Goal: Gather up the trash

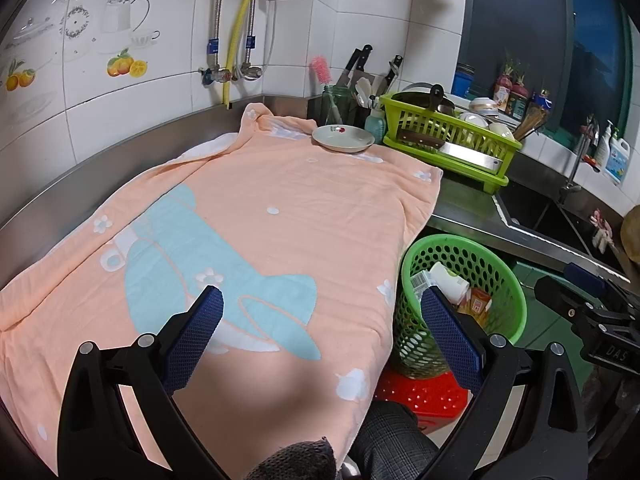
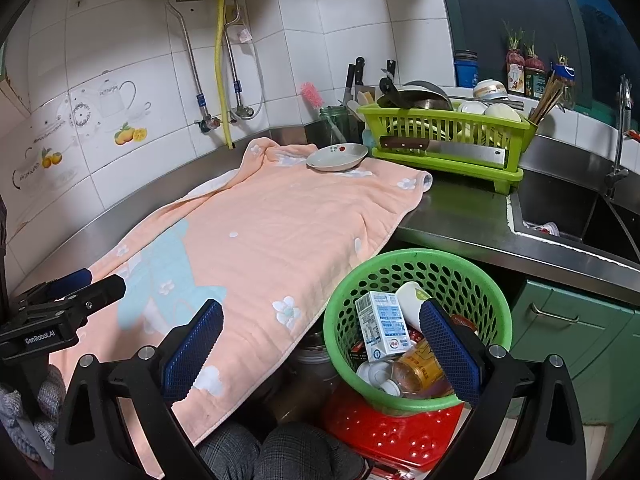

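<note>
We are holding both grippers, left (image 1: 322, 320) and right (image 2: 320, 332), with fingers spread apart and nothing between them. The trash is sitting in the green basket (image 2: 476, 280) at five o'clock of the towel (image 2: 280, 220): a milk carton (image 2: 380, 322), a paper cup (image 2: 410, 300), a bottle (image 2: 416, 372). We are judging them light and crushable, best pinched across the flat sides.

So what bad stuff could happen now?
The green basket sits on a red stool beside the counter, so a bump from the open right claw might tip it and spill the milk carton. The plate rests on the peach towel; snagging the towel could drag it off.
</note>
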The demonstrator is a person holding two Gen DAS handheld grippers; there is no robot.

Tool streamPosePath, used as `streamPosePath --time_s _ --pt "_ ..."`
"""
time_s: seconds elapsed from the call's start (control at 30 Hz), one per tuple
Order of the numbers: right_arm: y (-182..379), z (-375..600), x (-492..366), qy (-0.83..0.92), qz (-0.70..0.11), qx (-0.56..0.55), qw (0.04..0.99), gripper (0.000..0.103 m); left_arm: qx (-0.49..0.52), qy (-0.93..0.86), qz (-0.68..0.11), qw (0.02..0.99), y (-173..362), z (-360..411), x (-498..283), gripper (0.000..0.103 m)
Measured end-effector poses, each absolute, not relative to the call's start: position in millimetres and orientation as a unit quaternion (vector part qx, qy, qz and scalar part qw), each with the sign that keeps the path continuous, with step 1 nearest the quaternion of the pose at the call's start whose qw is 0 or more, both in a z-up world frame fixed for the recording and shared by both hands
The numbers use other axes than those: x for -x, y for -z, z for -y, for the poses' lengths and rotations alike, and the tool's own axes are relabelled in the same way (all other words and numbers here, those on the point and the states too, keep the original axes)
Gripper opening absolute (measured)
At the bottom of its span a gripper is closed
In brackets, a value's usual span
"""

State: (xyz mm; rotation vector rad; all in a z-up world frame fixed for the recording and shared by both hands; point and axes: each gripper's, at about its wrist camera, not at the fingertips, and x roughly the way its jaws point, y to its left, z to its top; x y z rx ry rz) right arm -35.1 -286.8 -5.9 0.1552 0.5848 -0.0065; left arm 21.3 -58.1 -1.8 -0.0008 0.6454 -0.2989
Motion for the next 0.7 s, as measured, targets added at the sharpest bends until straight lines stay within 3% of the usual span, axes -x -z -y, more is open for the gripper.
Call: streamPosePath --time_s 0.7 --pt "8.7 287.2 33.6 0.002 -0.291 -0.081 0.953 0.095 0.000 0.132 -0.310 0.942 3.0 60.9 -20.7 0.098"
